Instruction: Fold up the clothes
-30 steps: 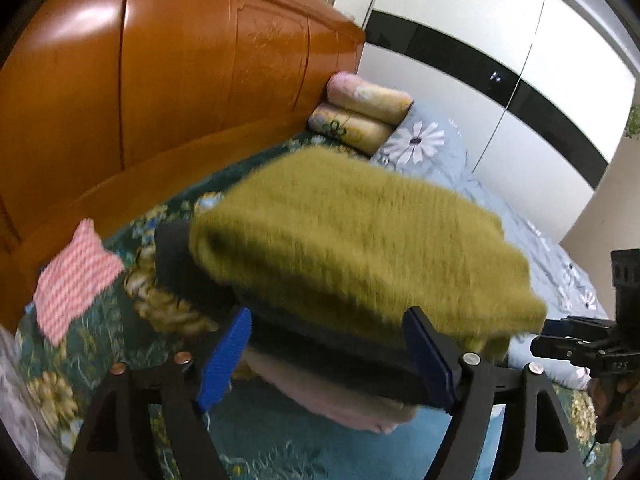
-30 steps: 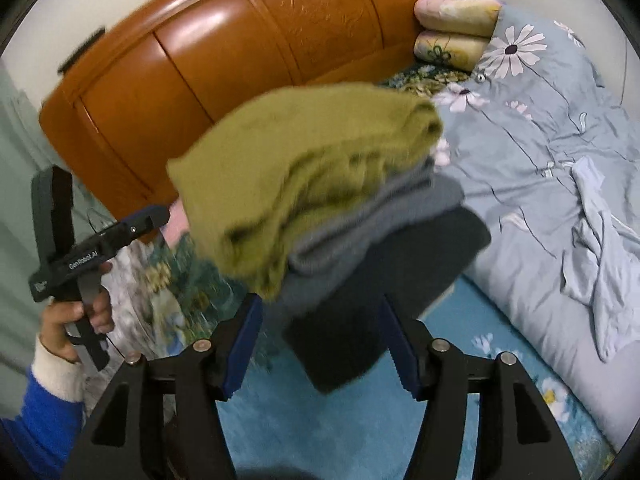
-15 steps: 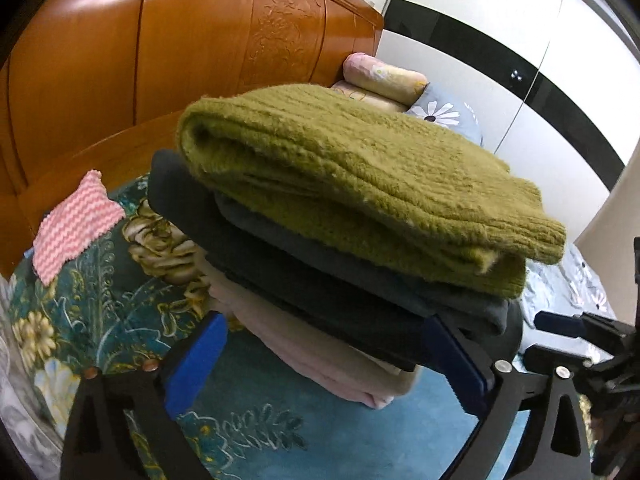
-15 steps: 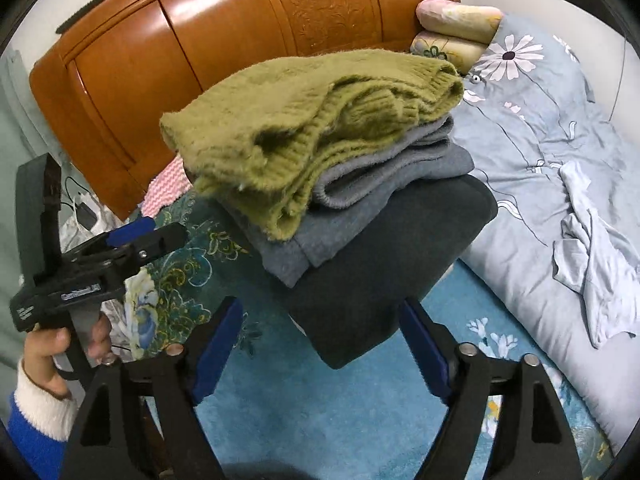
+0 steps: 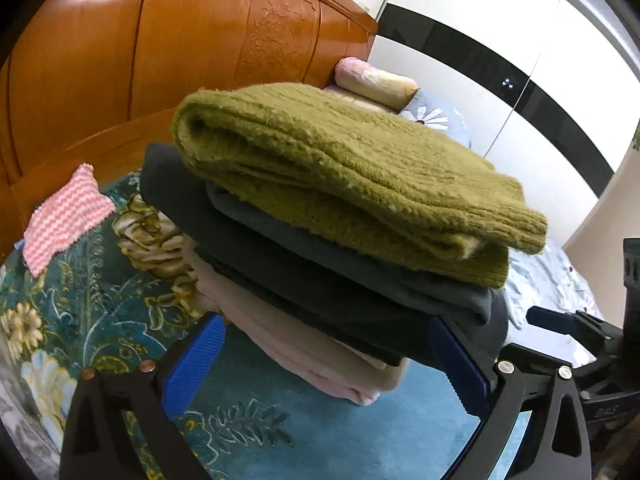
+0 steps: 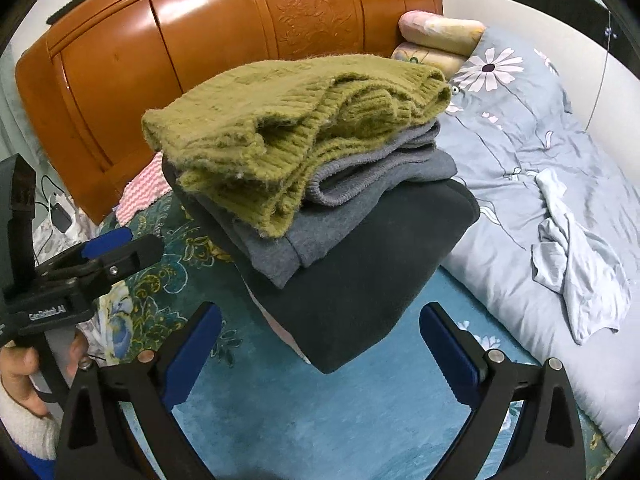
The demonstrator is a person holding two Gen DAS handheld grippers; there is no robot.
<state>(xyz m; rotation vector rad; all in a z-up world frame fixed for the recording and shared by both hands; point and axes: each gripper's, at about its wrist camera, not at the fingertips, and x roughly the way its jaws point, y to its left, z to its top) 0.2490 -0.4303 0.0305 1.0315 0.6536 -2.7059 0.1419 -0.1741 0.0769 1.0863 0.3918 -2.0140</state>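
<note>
Stack (image 6: 320, 200) of folded clothes on the bed (image 6: 304, 432), both grippers spread and holding nothing.

Left gripper (image 5: 320, 364) and right gripper (image 6: 320, 348) flank the stack's near edge; the olive sweater (image 6: 288, 128) on top overhangs toward 7 o'clock. Judgement: square that sweater gently, and leave the loose blue garment (image 6: 576, 256) at 3 o'clock for the next fold.

A carved wooden headboard (image 6: 248, 36) rises behind a bed covered by a teal floral bedspread (image 5: 80, 300). Rolled pillows (image 6: 440, 32) rest beside a grey-blue quilt (image 6: 540, 168) printed with daisies. A white wardrobe (image 5: 500, 60) with a black band stands beyond. A charger and cable (image 6: 60, 216) lie near the headboard.
</note>
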